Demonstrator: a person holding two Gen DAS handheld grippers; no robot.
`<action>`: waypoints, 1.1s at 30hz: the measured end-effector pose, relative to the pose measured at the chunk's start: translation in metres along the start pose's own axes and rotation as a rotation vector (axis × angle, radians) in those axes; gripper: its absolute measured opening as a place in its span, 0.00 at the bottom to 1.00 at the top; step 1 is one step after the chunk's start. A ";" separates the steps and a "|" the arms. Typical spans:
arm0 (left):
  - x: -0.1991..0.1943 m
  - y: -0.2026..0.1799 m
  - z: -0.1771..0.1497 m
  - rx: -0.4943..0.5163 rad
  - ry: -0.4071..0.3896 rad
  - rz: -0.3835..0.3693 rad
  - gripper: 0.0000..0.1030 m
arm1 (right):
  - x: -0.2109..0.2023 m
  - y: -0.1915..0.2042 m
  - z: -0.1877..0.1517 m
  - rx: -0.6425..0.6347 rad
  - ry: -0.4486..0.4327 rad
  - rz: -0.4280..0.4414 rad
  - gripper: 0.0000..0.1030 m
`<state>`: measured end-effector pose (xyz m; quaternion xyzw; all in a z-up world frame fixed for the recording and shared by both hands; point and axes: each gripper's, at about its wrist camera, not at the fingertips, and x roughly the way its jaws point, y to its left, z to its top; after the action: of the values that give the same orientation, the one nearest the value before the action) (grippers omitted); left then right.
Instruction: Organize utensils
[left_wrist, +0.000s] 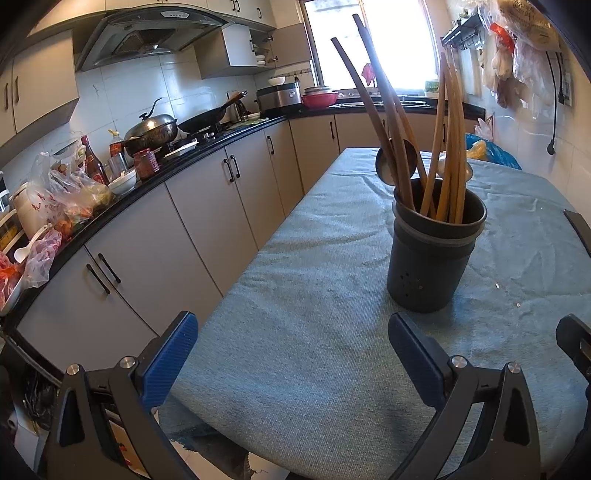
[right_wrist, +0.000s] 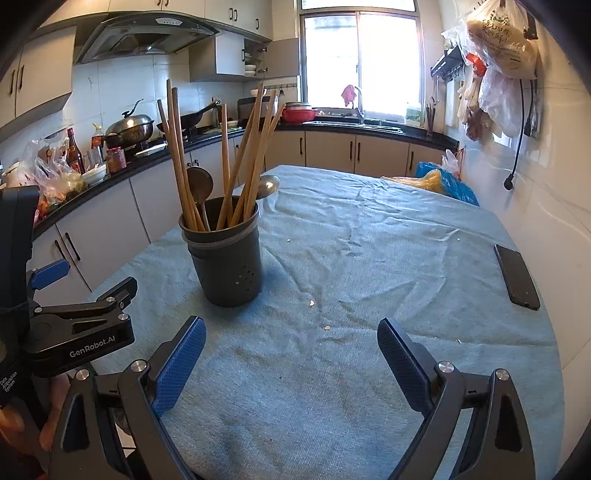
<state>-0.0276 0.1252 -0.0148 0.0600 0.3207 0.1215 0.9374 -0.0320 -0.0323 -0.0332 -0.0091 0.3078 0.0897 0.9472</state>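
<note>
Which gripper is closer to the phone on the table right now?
Right. The right gripper has the phone ahead to its right on the cloth; the left gripper sits farther left, with the utensil holder ahead of it and the phone at its frame edge.

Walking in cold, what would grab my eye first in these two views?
A dark utensil holder stands upright on the blue-grey tablecloth, bristling with long wooden chopsticks and two spoons. Both the left gripper and the right gripper hang open and empty before it. A black phone lies near the table's right edge.
</note>
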 end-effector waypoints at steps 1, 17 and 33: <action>0.001 0.000 -0.001 0.001 0.001 0.000 0.99 | 0.000 0.000 0.000 -0.001 0.001 -0.001 0.94; 0.009 0.002 -0.003 0.007 0.020 -0.006 0.99 | 0.010 0.002 -0.004 -0.004 0.031 -0.004 0.94; 0.011 0.004 -0.005 0.009 0.022 -0.005 0.99 | 0.012 0.003 -0.005 -0.005 0.037 -0.005 0.94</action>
<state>-0.0224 0.1319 -0.0244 0.0621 0.3315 0.1182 0.9340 -0.0257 -0.0275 -0.0438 -0.0136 0.3248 0.0879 0.9416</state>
